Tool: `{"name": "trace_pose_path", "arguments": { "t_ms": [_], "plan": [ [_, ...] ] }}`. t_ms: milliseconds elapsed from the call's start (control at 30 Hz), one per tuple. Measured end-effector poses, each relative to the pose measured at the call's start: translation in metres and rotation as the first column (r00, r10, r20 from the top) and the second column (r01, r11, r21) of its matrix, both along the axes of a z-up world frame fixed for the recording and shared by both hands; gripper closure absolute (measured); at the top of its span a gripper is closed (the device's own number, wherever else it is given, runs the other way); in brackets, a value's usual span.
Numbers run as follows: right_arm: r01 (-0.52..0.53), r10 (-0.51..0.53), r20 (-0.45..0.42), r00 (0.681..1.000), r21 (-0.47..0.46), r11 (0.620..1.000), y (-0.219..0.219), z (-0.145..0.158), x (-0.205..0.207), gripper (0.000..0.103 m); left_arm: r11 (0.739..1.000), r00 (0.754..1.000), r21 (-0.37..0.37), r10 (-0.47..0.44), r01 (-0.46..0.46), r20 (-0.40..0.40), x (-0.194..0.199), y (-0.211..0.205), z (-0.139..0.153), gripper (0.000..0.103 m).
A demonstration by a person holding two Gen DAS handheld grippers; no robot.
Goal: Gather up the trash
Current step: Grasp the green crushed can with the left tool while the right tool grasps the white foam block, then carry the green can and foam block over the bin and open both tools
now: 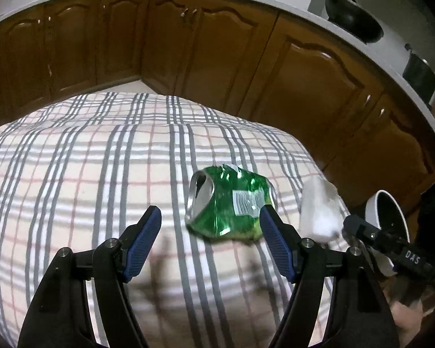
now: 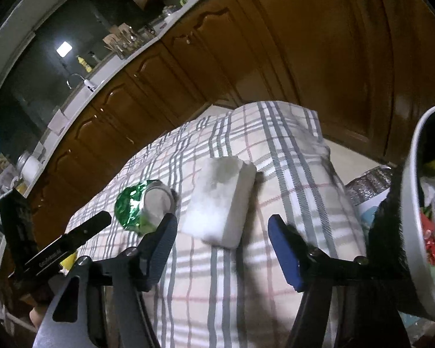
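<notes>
A crushed green can (image 1: 230,204) lies on its side on a checked cloth (image 1: 101,174). Its shiny silver top faces left in the left wrist view. A small white label with a bar code shows on its side. Just to the right of the can lies a white foam block (image 1: 319,210) with a torn top edge. The two pieces of trash are near each other, with a bit of cloth between them.

The left gripper (image 1: 210,221) is over the cloth with its blue pads spread wide. Nothing is between them. The can sits just past the tips, and the right pad covers a bit of the can's near end in the picture. It is not clear if that pad touches the can.

The right gripper (image 2: 221,230) also has its blue pads spread wide and holds nothing. The foam block (image 2: 221,200) lies just past its tips, in line with the gap. The can (image 2: 143,207) is to the left of the block there, behind the left pad.

A white bin (image 2: 414,203) stands at the right edge of the cloth. It has bits of trash inside, red, white and yellow.

Behind the cloth are brown wooden cupboard doors (image 1: 217,49) under a pale counter (image 1: 275,0). A black frying pan (image 1: 353,20) sits on the counter.
</notes>
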State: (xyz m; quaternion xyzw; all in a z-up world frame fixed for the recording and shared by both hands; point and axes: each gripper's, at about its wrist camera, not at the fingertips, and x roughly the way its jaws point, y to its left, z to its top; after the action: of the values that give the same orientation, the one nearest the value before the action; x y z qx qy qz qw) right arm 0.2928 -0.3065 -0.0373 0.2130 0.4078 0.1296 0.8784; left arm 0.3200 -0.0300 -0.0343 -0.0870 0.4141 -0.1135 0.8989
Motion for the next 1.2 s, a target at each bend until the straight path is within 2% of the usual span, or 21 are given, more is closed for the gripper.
{"name": "trace_pose_path", "arguments": {
  "t_ms": [133, 167, 233, 267, 300, 333, 433, 467, 567, 833, 1200],
  "plan": [
    [-0.012, 0.012, -0.044, 0.999, 0.002, 1.0, 0.005, -0.014, 0.014, 0.037, 1.0, 1.0, 0.025, -0.011, 0.012, -0.009, 0.015, -0.005, -0.007, 0.038],
    [-0.015, 0.016, -0.049, 0.999, 0.007, 1.0, 0.007, -0.017, 0.017, 0.037, 0.999, 1.0, 0.03, -0.016, 0.016, -0.014, 0.019, -0.006, -0.009, 0.044],
    [-0.021, 0.021, -0.051, 0.998, 0.0, 1.0, 0.01, -0.018, 0.022, 0.037, 0.999, 0.999, 0.033, -0.028, 0.03, -0.036, 0.027, -0.009, -0.017, 0.063],
    [-0.022, 0.021, -0.047, 0.999, -0.003, 1.0, 0.011, -0.018, 0.022, 0.038, 0.999, 0.998, 0.032, -0.039, 0.041, -0.053, 0.03, -0.01, -0.022, 0.077],
    [-0.025, 0.025, -0.042, 0.999, -0.011, 1.0, 0.013, -0.018, 0.023, 0.043, 0.999, 0.998, 0.03, -0.04, 0.041, -0.046, 0.031, -0.01, -0.022, 0.077],
    [-0.034, 0.033, -0.041, 0.999, -0.013, 0.999, 0.015, -0.018, 0.023, 0.054, 0.999, 0.999, 0.031, -0.039, 0.04, -0.035, 0.029, -0.01, -0.021, 0.078],
    [-0.023, 0.022, -0.015, 1.0, -0.033, 0.999, 0.015, -0.013, 0.017, 0.064, 0.998, 0.999, 0.041, -0.038, 0.039, -0.014, 0.024, -0.01, -0.016, 0.087],
    [-0.018, 0.018, -0.007, 1.0, -0.029, 0.999, 0.013, -0.011, 0.015, 0.069, 0.998, 0.999, 0.048, -0.036, 0.037, -0.008, 0.02, -0.009, -0.014, 0.088],
    [-0.018, 0.018, 0.022, 1.0, -0.026, 1.0, 0.01, -0.003, 0.004, 0.076, 0.997, 0.999, 0.062, -0.038, 0.037, 0.016, 0.01, -0.007, -0.008, 0.089],
    [-0.025, 0.027, 0.099, 0.995, -0.019, 1.0, -0.003, 0.025, -0.037, 0.077, 0.998, 0.996, 0.008, -0.06, 0.06, 0.063, -0.034, -0.01, 0.017, 0.091],
    [0.026, -0.024, 0.159, 0.987, -0.009, 1.0, -0.046, 0.046, -0.101, 0.077, 0.985, 0.982, -0.032, -0.164, 0.168, 0.097, -0.083, -0.057, 0.038, 0.091]
  ]
}}
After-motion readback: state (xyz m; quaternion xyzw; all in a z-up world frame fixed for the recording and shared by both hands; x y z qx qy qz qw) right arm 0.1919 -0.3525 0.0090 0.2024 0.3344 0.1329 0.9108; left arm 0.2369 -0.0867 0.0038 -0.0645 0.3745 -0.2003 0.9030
